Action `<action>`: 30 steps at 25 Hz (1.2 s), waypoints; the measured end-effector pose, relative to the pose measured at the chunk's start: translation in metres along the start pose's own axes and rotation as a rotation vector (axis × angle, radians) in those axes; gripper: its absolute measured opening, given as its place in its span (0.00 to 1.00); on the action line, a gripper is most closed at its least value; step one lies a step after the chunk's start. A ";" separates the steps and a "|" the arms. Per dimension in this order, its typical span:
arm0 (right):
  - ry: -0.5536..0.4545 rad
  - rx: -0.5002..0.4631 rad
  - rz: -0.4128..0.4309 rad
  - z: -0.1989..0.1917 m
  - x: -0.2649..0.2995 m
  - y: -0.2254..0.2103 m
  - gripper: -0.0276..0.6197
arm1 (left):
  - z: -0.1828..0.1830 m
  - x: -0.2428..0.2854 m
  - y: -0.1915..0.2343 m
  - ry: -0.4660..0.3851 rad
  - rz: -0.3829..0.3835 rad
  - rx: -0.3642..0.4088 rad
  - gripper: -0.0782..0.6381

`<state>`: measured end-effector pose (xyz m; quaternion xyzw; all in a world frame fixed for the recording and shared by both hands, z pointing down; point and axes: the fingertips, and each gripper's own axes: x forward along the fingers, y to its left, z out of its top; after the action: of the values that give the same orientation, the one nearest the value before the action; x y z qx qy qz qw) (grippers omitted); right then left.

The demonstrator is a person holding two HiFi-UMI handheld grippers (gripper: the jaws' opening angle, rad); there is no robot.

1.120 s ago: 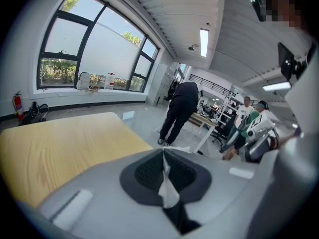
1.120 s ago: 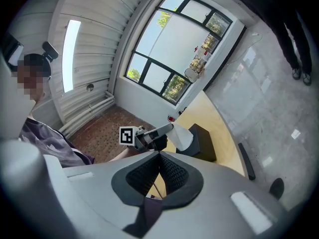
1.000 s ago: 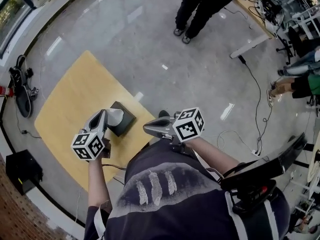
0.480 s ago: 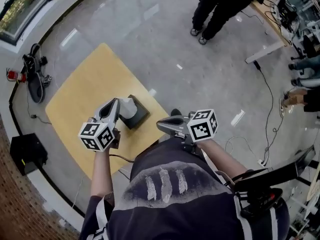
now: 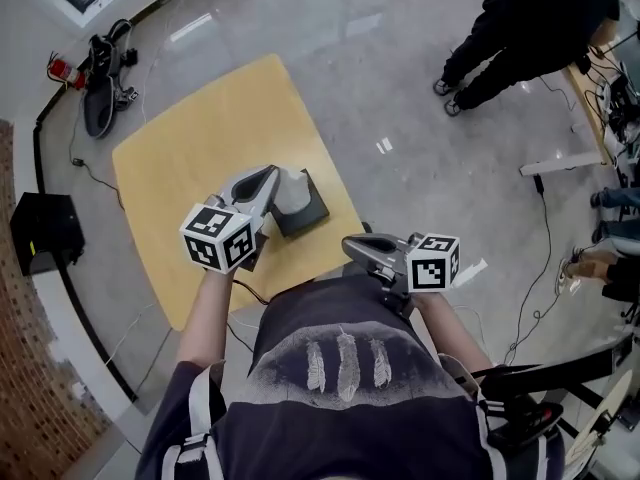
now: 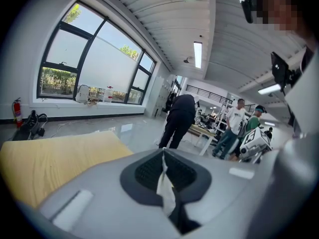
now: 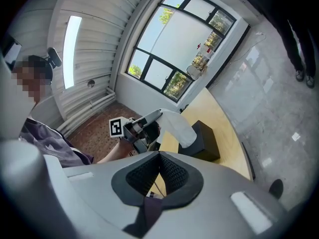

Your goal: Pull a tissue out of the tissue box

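Observation:
A black tissue box (image 5: 312, 211) stands on the yellow table (image 5: 190, 138) near its front edge. A white tissue (image 5: 292, 189) rises out of the box's top. My left gripper (image 5: 272, 174) is shut on the tissue's upper end, just above and left of the box. In the left gripper view a white strip of tissue (image 6: 165, 189) hangs pinched between the shut pads. From the right gripper view, the tissue (image 7: 178, 127) stretches from the left gripper (image 7: 155, 114) down to the box (image 7: 205, 141). My right gripper (image 5: 350, 244) is shut and holds nothing, off the table's near edge to the right of the box.
A person in black (image 5: 520, 28) stands on the grey floor at the upper right, near a desk leg (image 5: 560, 163) and cables. A black case (image 5: 40, 230) sits on the floor left of the table. Gear lies by the window (image 5: 100, 68).
My left gripper has risen with the tissue, drawing it higher out of the box. The right gripper has stayed where it was. The head view has swung round.

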<state>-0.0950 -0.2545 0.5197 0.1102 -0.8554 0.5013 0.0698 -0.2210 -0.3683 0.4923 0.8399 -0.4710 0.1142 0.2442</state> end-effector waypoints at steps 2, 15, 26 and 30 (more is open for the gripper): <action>0.009 -0.006 0.000 -0.001 0.003 0.003 0.04 | 0.002 -0.005 0.002 -0.013 0.002 -0.003 0.11; 0.050 -0.067 -0.001 -0.009 0.023 0.019 0.04 | 0.023 -0.042 0.008 -0.119 0.022 -0.005 0.11; 0.042 -0.119 0.018 -0.023 0.053 0.051 0.04 | 0.032 -0.102 0.014 -0.201 0.030 0.011 0.11; 0.009 -0.133 0.011 -0.025 0.064 0.066 0.04 | 0.024 -0.123 0.018 -0.199 0.029 0.011 0.11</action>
<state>-0.1738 -0.2090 0.4910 0.0984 -0.8870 0.4443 0.0783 -0.3025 -0.2986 0.4253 0.8414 -0.5045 0.0365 0.1900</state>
